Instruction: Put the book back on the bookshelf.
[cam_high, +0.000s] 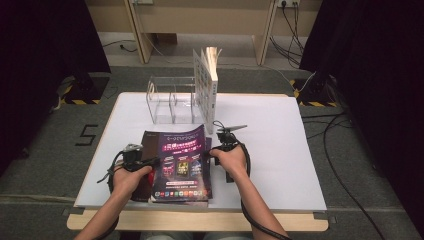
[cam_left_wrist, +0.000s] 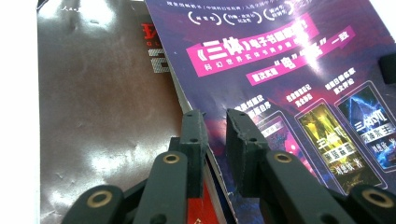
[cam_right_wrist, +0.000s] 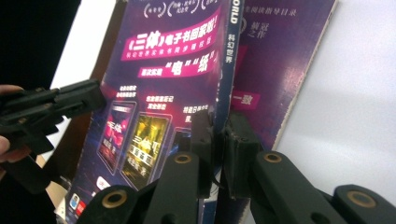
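The purple magazine (cam_high: 182, 162) lies on top of a stack near the table's (cam_high: 280, 150) front edge. The right gripper (cam_right_wrist: 218, 135) clamps its spine edge, jaws nearly together. The left gripper (cam_left_wrist: 215, 126) pinches its opposite edge, jaws narrowly apart, above a brown magazine (cam_left_wrist: 102, 107). Behind, a clear rack (cam_high: 170, 102) holds an upright book (cam_high: 207, 85).

Two grippers are counted, the left gripper (cam_high: 150, 162) and the right gripper (cam_high: 214, 152), each carried in one of two hands. Three magazines are counted lying on the one white table (cam_high: 280, 150): a purple magazine (cam_high: 181, 162) on top, a dark brown magazine (cam_left_wrist: 102, 116) beneath its left side and another purple magazine (cam_right_wrist: 280, 60) beneath its right. One clear acrylic rack (cam_high: 170, 102) is recorded, with one book (cam_high: 207, 85) standing upright beside it.
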